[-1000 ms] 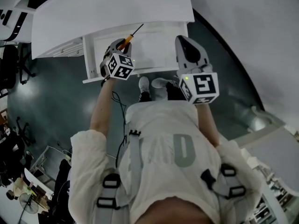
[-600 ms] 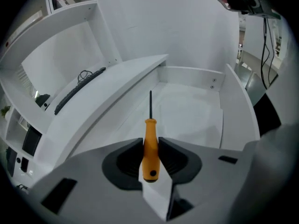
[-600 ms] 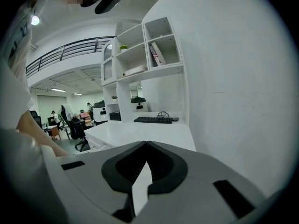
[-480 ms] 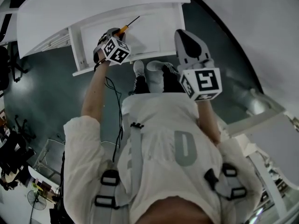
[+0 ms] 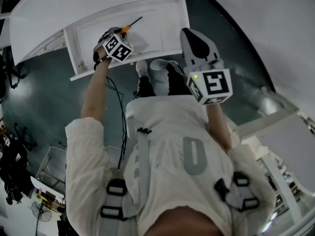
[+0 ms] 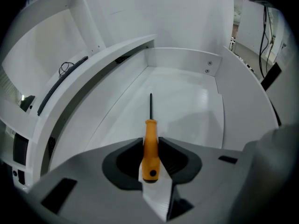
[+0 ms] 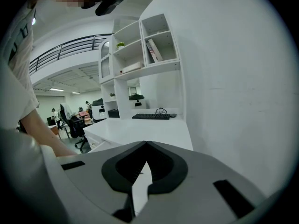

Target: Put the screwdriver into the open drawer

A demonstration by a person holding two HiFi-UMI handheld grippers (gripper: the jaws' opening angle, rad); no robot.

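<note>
1. One screwdriver [image 6: 150, 129], orange handle clenched between left gripper [image 6: 150, 143] fingers, shaft toward 12 o'clock, poised over open drawer [image 6: 187, 97] floor.
2. Probably light, stiff and smooth-handled; liable to swivel if pinched near the butt, so best held mid-handle.
3. Right gripper [image 7: 145, 143], at 4 o'clock from the drawer, fingers pressed together on nothing.

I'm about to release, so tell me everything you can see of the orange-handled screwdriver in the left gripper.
The screwdriver has a smooth orange handle, plastic by its look, with a small dark hole near its butt, and a thin, straight, dark shaft. The left gripper clamps the handle's sides between its jaws, butt towards the camera. The shaft points ahead and down into the open white drawer, over its bare floor. Whether the tip touches that floor cannot be told.
</note>
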